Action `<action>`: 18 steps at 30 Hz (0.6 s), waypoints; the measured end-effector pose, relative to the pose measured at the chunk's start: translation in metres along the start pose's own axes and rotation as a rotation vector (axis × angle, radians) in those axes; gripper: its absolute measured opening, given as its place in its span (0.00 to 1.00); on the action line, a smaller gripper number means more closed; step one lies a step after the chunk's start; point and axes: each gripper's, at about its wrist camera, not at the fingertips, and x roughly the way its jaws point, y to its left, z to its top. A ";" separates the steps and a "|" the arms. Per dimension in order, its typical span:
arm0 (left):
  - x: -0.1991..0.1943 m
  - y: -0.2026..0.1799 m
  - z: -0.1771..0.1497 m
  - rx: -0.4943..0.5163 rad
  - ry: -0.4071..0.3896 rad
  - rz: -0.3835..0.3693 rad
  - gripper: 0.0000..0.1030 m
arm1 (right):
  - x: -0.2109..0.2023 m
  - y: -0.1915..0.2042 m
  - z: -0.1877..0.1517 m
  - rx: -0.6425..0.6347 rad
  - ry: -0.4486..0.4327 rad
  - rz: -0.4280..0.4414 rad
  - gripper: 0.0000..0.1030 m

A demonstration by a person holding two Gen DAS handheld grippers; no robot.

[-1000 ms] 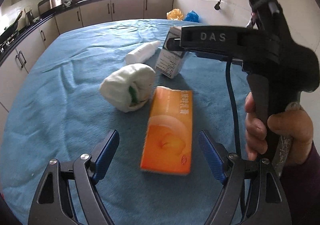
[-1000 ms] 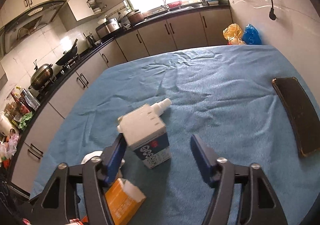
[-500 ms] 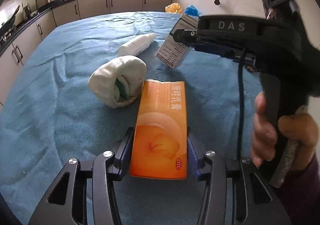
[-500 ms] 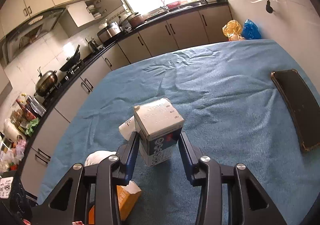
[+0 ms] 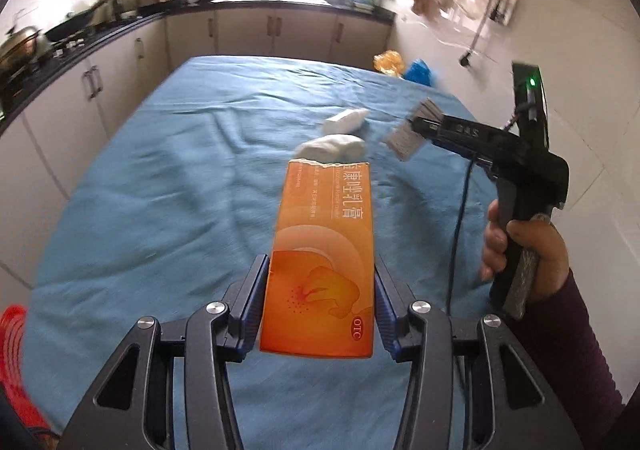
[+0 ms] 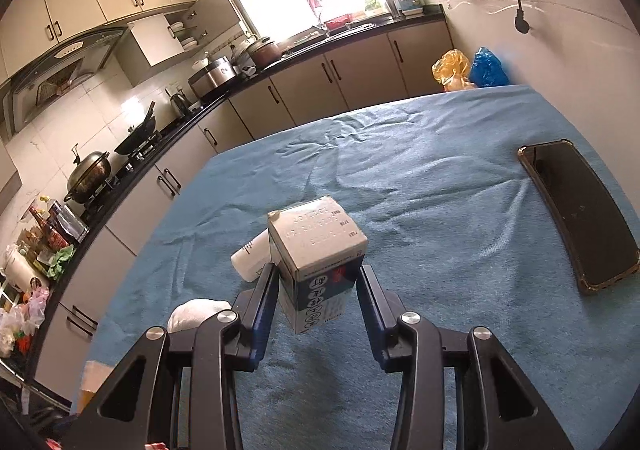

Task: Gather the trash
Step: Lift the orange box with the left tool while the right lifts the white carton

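The left tongs (image 5: 320, 306) grip an orange medicine box (image 5: 322, 270), held above the blue-covered bench (image 5: 160, 190). A white wad (image 5: 332, 148) and white bottle (image 5: 346, 120) lie beyond. The right tongs (image 6: 316, 298) clamp a small milk carton (image 6: 318, 258), lifted; a phone (image 6: 580, 210) lies rightward.

Left wrist view: the small carton (image 5: 409, 134) in the right hand-held gripper (image 5: 424, 126) is motion-blurred; its print cannot be read. The orange box (image 5: 322, 270) hides the near part of the white cloth bundle (image 5: 334, 146). A red object (image 5: 12, 346) is cut off by the left edge.

Right wrist view: the carton (image 6: 318, 266) hides part of the white bottle (image 6: 252, 260). The left finger (image 6: 256, 314) covers part of the cloth bundle (image 6: 196, 312). The orange box (image 6: 90, 386) shows only 1 blurred corner.
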 end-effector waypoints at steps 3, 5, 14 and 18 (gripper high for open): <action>-0.023 0.025 -0.013 -0.035 -0.019 0.050 0.46 | -0.004 0.003 0.000 -0.005 -0.008 -0.007 0.42; -0.034 0.040 -0.020 -0.058 -0.030 0.075 0.46 | -0.008 0.006 -0.002 -0.013 -0.020 -0.014 0.42; -0.079 0.096 -0.043 -0.141 -0.105 0.237 0.46 | -0.031 0.040 -0.016 -0.043 -0.004 0.040 0.42; -0.091 0.111 -0.054 -0.174 -0.118 0.248 0.46 | -0.047 0.062 -0.028 -0.064 0.003 0.075 0.42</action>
